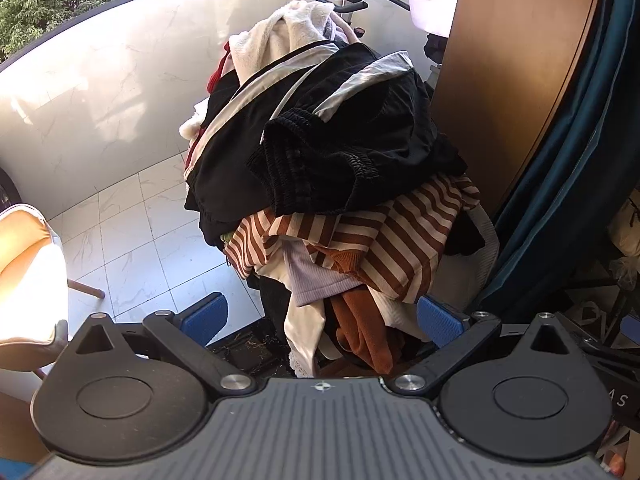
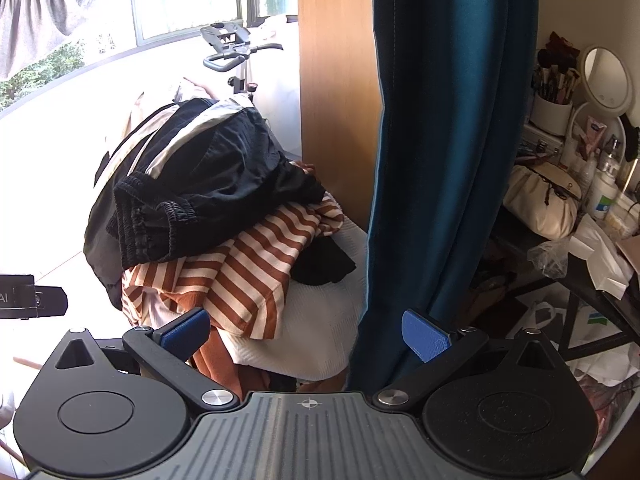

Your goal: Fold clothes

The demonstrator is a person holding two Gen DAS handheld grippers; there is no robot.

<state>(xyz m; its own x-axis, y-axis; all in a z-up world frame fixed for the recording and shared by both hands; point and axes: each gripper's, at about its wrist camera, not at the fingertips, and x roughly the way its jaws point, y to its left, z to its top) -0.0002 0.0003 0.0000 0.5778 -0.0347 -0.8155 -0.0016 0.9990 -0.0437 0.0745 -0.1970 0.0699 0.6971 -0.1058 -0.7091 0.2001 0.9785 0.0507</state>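
Note:
A tall heap of unfolded clothes stands ahead of both grippers. On top lies a black garment with white stripes [image 1: 320, 128], also in the right wrist view [image 2: 192, 176]. Under it is a brown-and-white striped shirt [image 1: 384, 240] [image 2: 248, 272], with a lilac piece [image 1: 316, 276] and a rust-brown piece [image 1: 360, 328] hanging below. A cream fleece [image 1: 296, 28] lies at the back. My left gripper [image 1: 322, 320] is open and empty, just short of the heap's lower edge. My right gripper [image 2: 306, 334] is open and empty, to the right of the heap.
A dark teal curtain [image 2: 444, 152] hangs close on the right beside a wooden panel [image 1: 512, 80]. An exercise bike [image 2: 230, 52] stands behind the heap. A cluttered dressing table with a round mirror [image 2: 604, 76] is far right. A chair [image 1: 28, 280] stands left on white tile floor [image 1: 132, 248].

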